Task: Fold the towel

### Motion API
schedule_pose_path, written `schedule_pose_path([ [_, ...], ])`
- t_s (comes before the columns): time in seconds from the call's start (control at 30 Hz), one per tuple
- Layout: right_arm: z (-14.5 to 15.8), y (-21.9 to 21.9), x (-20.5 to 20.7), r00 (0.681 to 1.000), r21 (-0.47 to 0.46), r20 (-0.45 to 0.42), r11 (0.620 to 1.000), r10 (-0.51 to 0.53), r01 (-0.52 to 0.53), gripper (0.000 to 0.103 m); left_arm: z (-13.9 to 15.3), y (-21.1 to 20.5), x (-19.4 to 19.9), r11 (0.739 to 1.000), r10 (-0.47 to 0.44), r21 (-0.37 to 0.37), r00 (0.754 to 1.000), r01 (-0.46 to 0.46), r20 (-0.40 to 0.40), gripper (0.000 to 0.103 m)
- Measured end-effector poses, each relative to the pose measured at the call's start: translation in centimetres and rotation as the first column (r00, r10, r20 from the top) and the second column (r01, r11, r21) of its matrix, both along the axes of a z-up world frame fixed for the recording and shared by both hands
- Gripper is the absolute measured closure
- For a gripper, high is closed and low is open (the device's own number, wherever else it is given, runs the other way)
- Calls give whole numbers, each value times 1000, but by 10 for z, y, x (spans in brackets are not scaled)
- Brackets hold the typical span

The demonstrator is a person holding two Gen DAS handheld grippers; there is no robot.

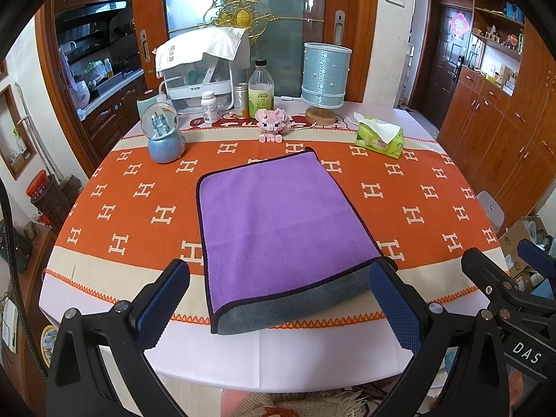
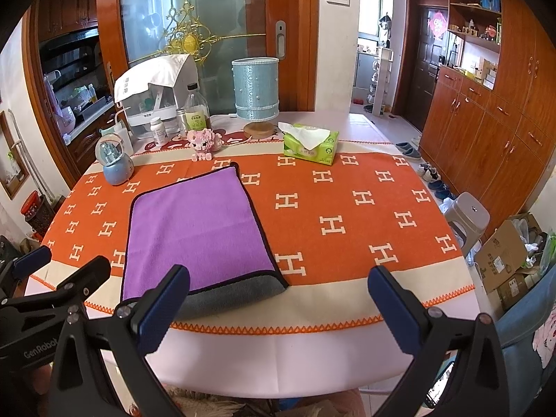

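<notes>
A purple towel (image 1: 274, 222) with a dark edge lies folded flat on the orange tablecloth, its grey underside showing as a strip along the near edge (image 1: 295, 305). It also shows in the right wrist view (image 2: 194, 229). My left gripper (image 1: 278, 309) is open and empty, held above the towel's near edge with a finger on each side. My right gripper (image 2: 281, 309) is open and empty, to the right of the towel's near right corner; its left finger (image 2: 163, 305) overlaps the grey strip in view. Each gripper shows at the edge of the other's view.
Along the table's far side stand a snow globe (image 1: 163, 135), a pink brick toy (image 1: 272, 121), bottles (image 1: 260, 90), a blue lamp (image 1: 325, 76), a covered appliance (image 1: 205, 69) and a green tissue pack (image 1: 380, 137). A stool (image 2: 469, 215) and boxes (image 2: 504, 257) stand right of the table.
</notes>
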State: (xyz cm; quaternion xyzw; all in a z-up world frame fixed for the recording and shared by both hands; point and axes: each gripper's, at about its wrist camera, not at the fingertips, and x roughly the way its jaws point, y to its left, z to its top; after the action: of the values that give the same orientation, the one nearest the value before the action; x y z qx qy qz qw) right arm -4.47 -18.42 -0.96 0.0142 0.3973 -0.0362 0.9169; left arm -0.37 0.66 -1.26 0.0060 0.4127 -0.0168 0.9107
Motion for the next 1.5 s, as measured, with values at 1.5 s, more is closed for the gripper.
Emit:
schedule_pose_path([
  [1.5, 1, -1, 28, 981, -51, 125, 988, 151, -146, 1, -11, 45, 24, 998, 57, -27, 993, -54, 108, 1],
])
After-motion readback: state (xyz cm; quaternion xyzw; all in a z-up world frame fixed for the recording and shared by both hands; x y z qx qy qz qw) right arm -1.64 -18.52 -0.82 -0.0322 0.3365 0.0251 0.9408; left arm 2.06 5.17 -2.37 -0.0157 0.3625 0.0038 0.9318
